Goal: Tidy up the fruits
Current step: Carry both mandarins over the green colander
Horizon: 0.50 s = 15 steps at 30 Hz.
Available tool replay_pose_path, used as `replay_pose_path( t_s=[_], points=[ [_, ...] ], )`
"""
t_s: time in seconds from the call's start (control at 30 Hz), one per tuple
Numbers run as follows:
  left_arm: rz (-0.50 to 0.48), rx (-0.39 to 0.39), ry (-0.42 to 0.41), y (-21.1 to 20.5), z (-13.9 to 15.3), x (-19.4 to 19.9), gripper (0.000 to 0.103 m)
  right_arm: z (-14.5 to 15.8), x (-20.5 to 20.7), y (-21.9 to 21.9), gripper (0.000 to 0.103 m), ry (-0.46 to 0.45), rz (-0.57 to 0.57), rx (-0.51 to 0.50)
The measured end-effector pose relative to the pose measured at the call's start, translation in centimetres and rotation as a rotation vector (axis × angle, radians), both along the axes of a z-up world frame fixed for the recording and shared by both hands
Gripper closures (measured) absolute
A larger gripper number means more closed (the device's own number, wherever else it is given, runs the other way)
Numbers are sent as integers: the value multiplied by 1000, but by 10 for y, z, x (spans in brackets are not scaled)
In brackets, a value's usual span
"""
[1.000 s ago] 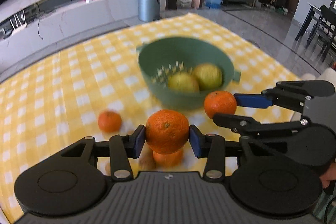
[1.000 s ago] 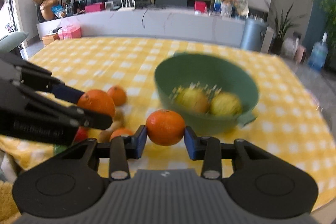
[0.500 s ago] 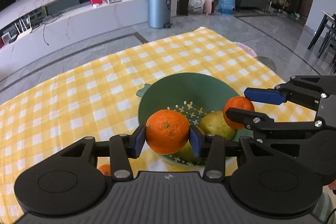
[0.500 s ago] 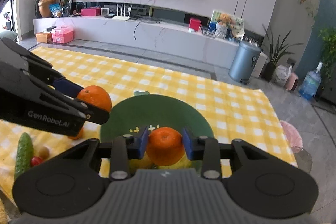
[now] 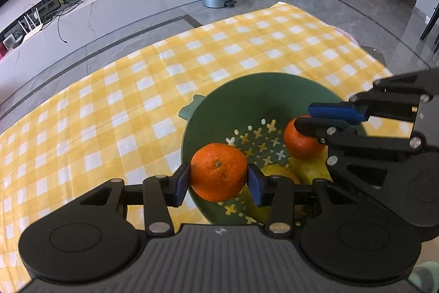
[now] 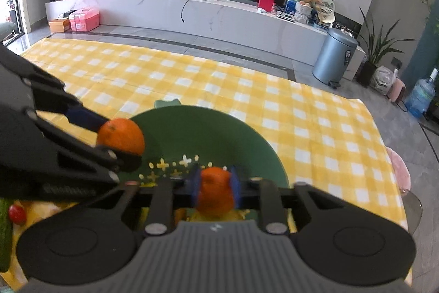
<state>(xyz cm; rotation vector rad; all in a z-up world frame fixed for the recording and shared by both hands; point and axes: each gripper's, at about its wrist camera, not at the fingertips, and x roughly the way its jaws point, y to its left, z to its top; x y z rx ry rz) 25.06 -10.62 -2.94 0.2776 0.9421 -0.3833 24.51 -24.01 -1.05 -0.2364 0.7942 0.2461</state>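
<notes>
A green colander bowl (image 5: 260, 89) (image 6: 205, 128) stands on the yellow checked cloth, with yellow fruits (image 5: 307, 169) in its bottom. My left gripper (image 5: 218, 180) (image 6: 115, 139) is shut on a large orange (image 5: 218, 175) (image 6: 120, 135), held over the bowl's left rim. My right gripper (image 6: 215, 183) (image 5: 304, 118) hangs over the bowl and its jaws are closing, almost together in the left wrist view. A smaller orange (image 6: 215, 194) (image 5: 301, 142) shows blurred at the blue pads and bulges out below them, just above the yellow fruits.
The checked tablecloth (image 5: 109, 100) stretches far to the left and behind the bowl. A cucumber (image 6: 4, 218) and a cherry tomato (image 6: 17, 213) lie at the near left. The table's right edge (image 6: 384, 155) drops to the floor, by a pink stool (image 6: 399, 169).
Both grippers travelled from the fruit pile to above the bowl, each with an orange. The right pads have drawn closer together and the small orange has sunk lower between them.
</notes>
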Motion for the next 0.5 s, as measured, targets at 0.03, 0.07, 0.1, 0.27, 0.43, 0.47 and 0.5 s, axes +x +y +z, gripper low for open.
replay_pose_path(
  t_s=[0.03,0.07,0.1,0.27,0.43,0.47,0.5],
  points=[
    [-7,11,-10,-2,0,0,53,0,4,1,95,8,3,4],
    [-10,21,-15,-4,-1,1,53,-1,7,2,95,18,5,12],
    [-13,34,-23,-6,-2,2,53,-3,10,4,95,24,8,13],
    [-25,49,-47,-10,-4,4,53,-8,20,2,95,53,-13,45],
    [-46,75,-77,-16,-6,5,53,-9,28,-3,95,79,-27,79],
    [-50,78,-79,-17,-7,5,53,-9,28,-4,95,81,-29,82],
    [-52,80,-75,-18,-8,5,53,-9,28,-4,95,80,-30,80]
  ],
)
